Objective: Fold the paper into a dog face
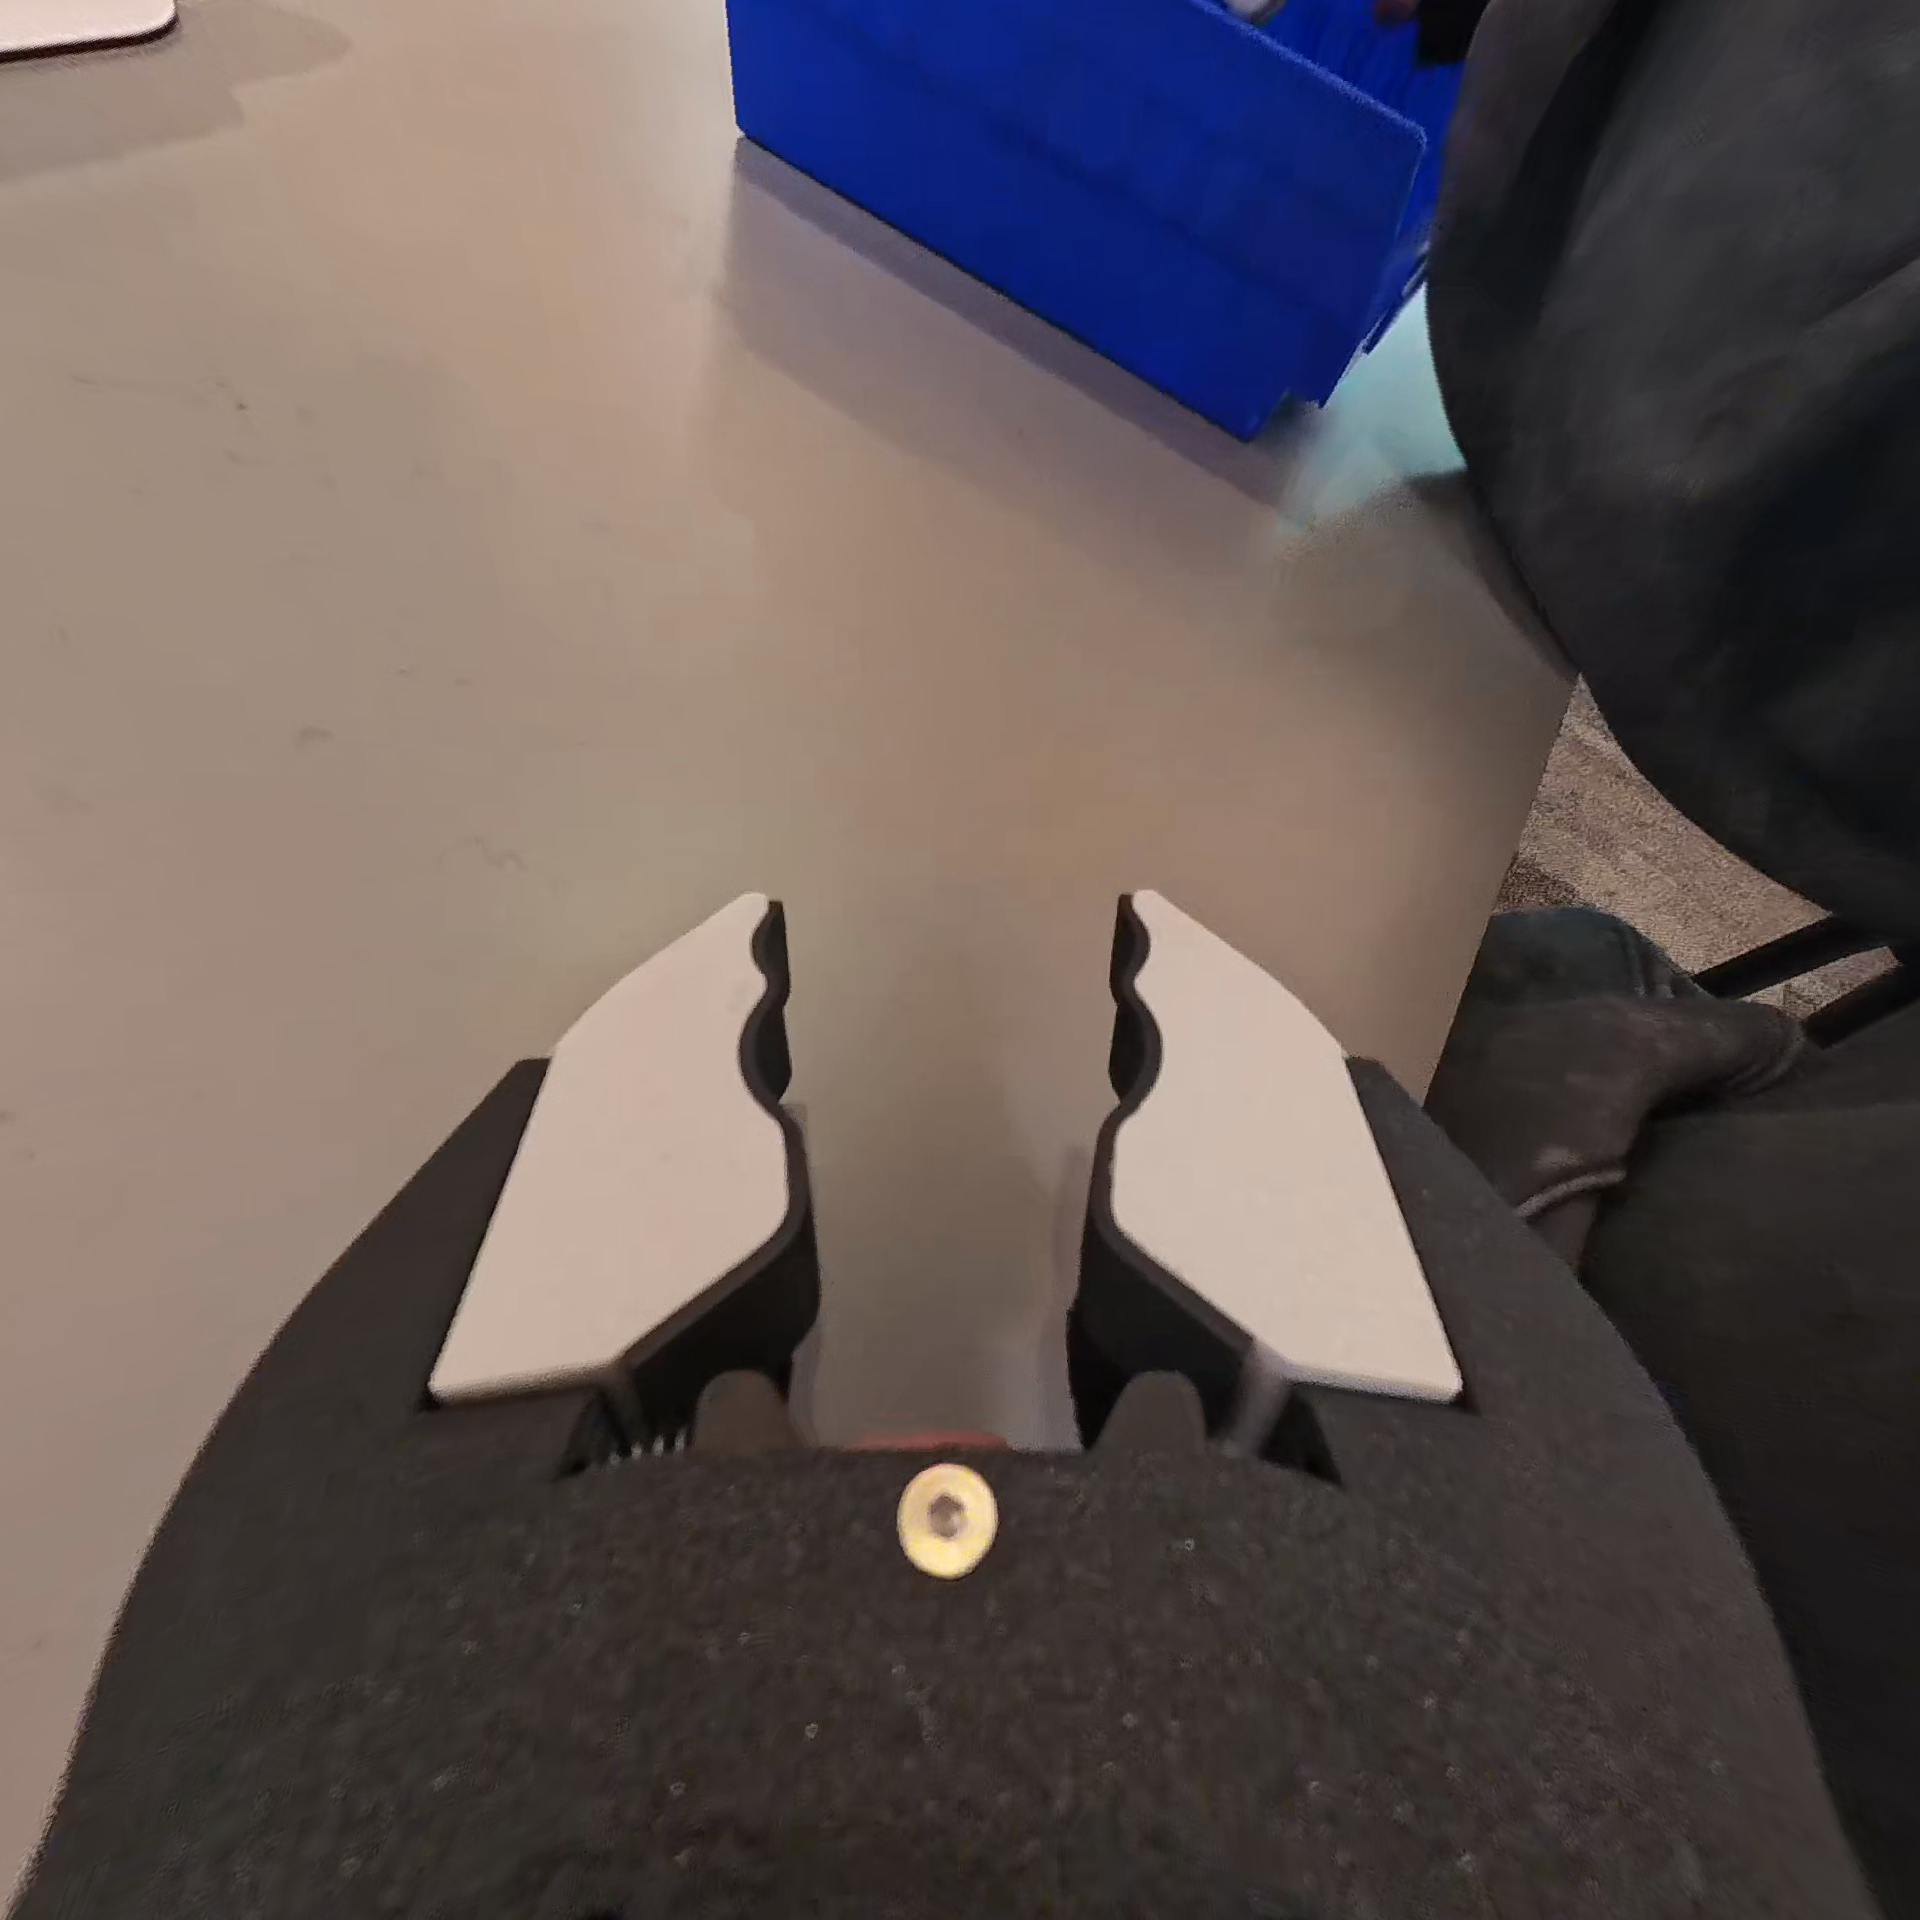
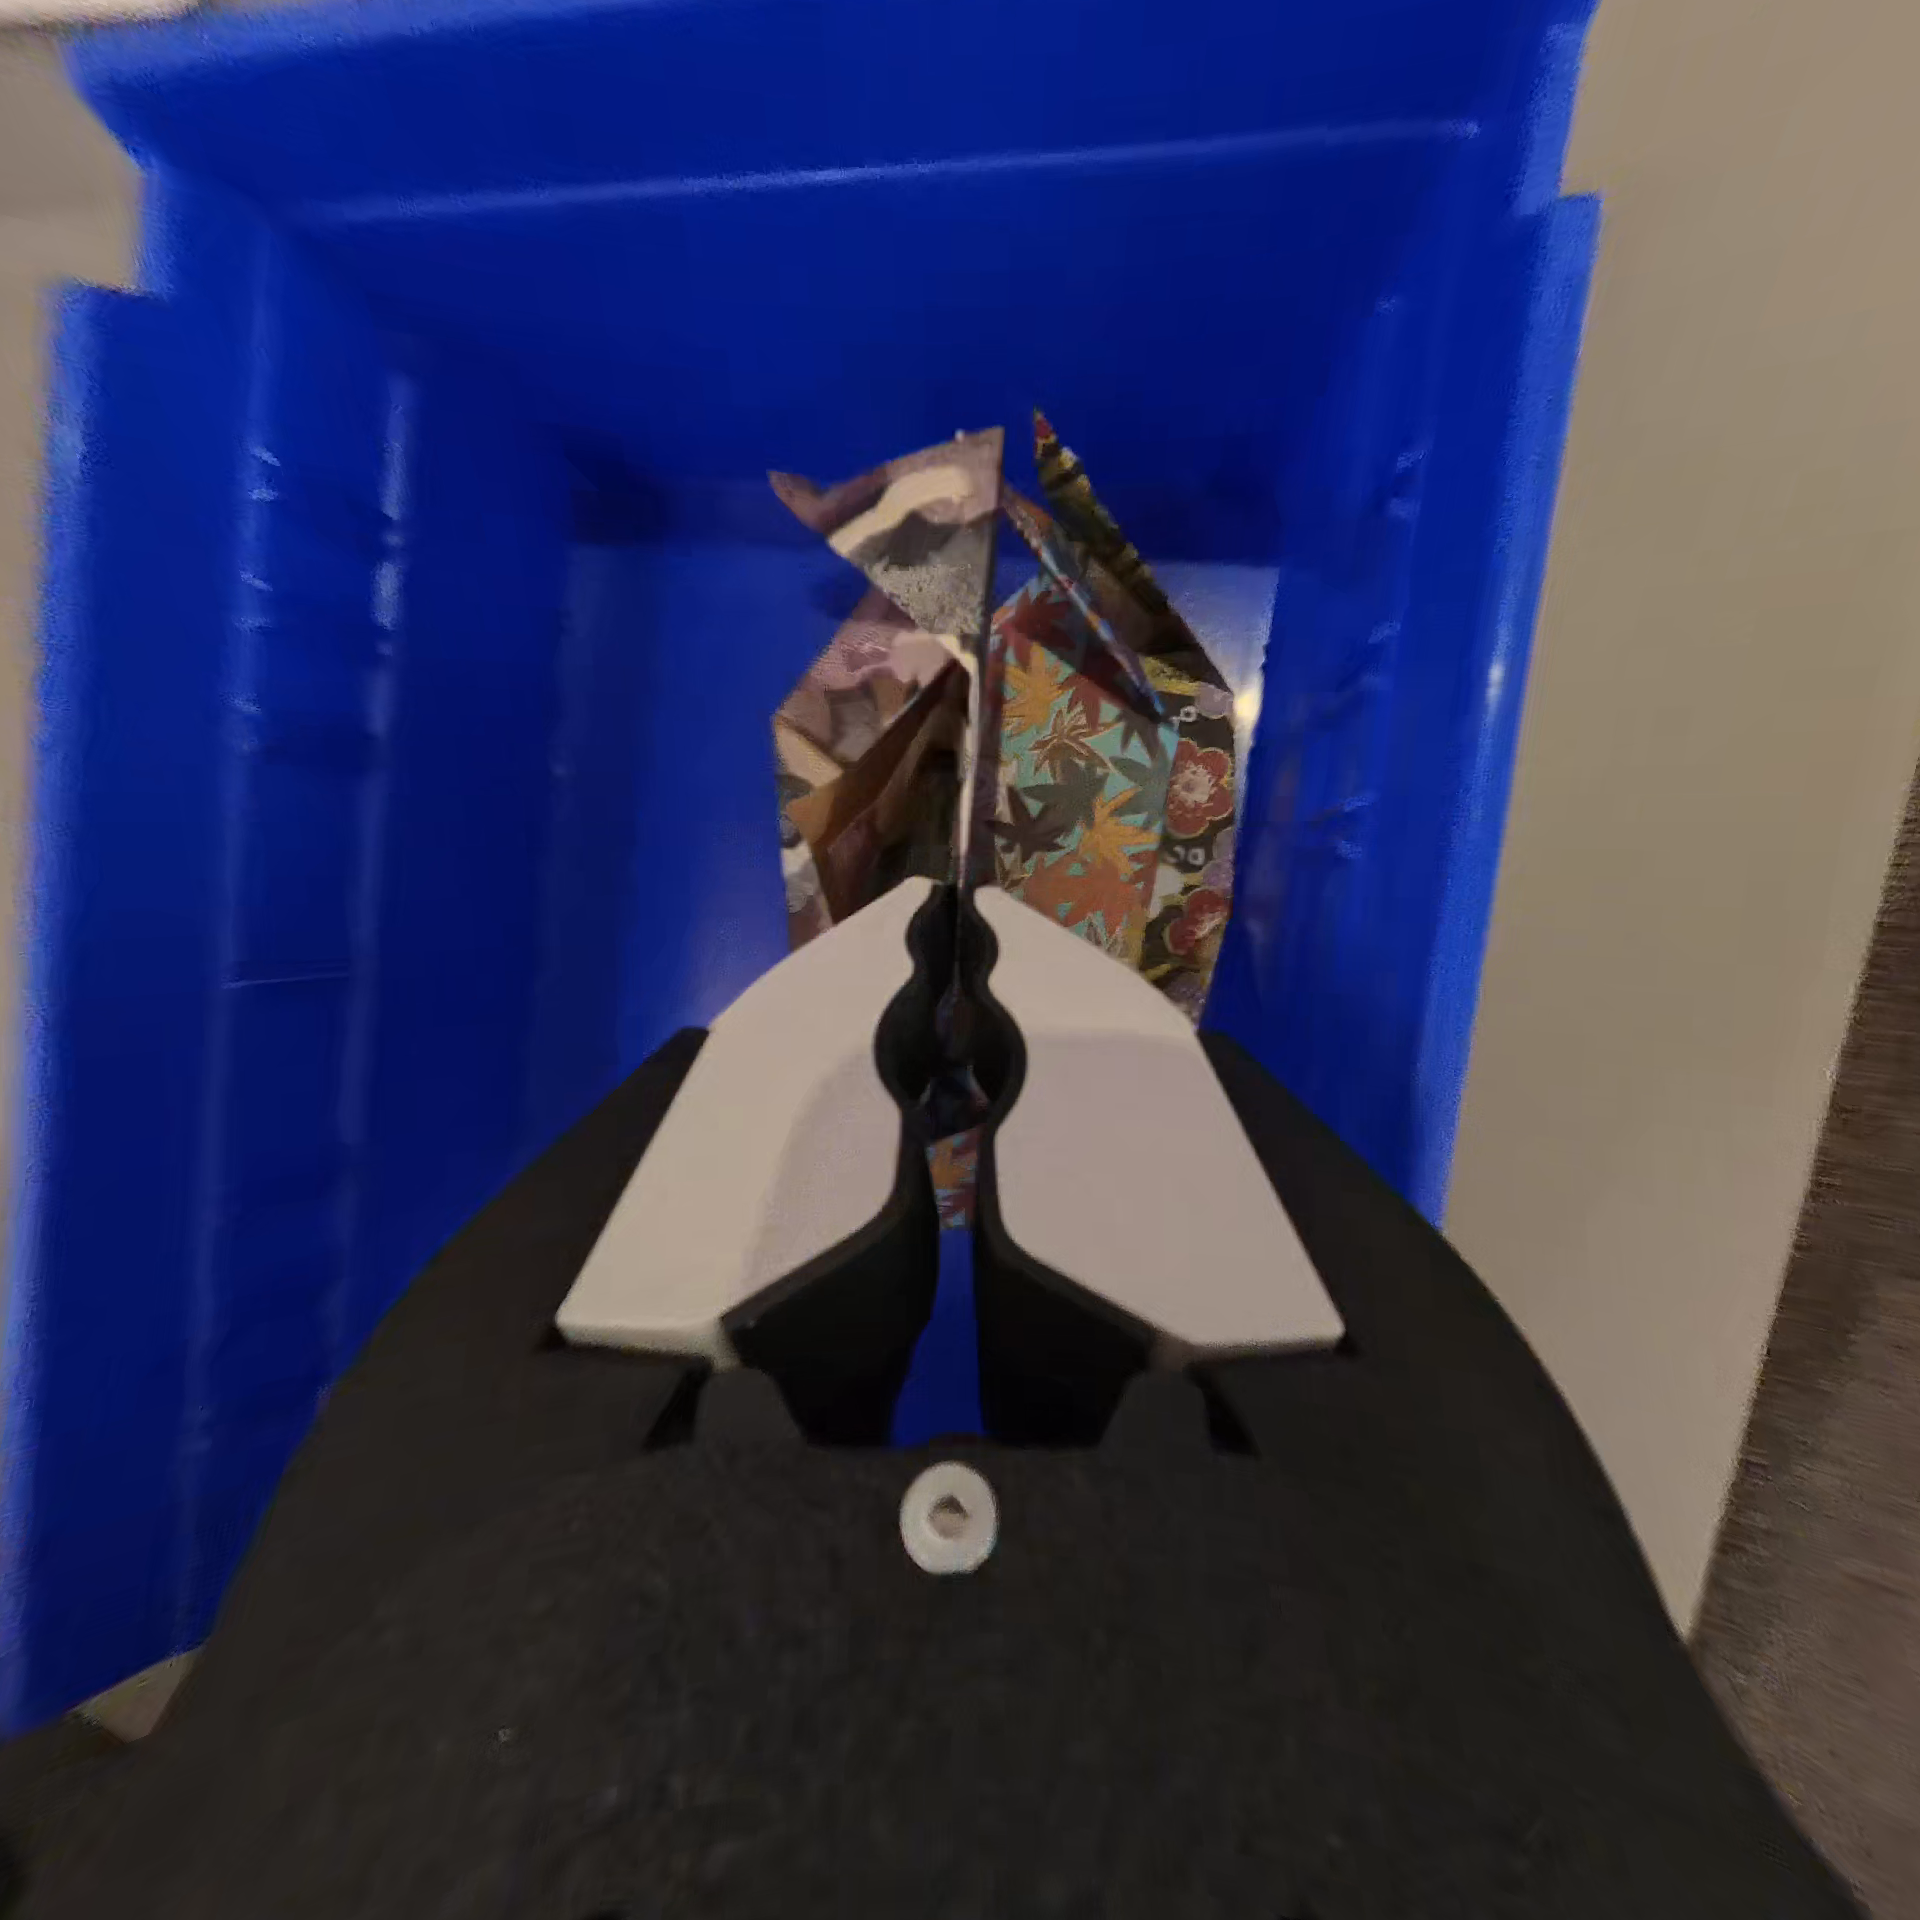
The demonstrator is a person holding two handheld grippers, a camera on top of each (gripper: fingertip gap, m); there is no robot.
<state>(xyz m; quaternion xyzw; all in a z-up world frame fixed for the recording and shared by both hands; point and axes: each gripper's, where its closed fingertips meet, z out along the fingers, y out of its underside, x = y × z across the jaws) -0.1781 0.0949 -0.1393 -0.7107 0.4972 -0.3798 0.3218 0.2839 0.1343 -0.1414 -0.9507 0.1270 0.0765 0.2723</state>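
Observation:
My right gripper (image 2: 956, 894) is shut on a folded piece of patterned paper (image 2: 982, 665), seen edge-on, and holds it inside a blue bin (image 2: 312, 623). Other folded patterned papers (image 2: 1101, 790) lie at the bottom of the bin, behind the held one. My left gripper (image 1: 951, 914) is open and empty, low over the bare grey table (image 1: 468, 571). The blue bin also shows in the left wrist view (image 1: 1070, 197), at the far right of the table.
A person's dark sleeve (image 1: 1683, 416) reaches over the bin in the left wrist view. A white object (image 1: 83, 21) lies at the table's far left corner. The table edge and carpet floor (image 1: 1621, 831) are to the right.

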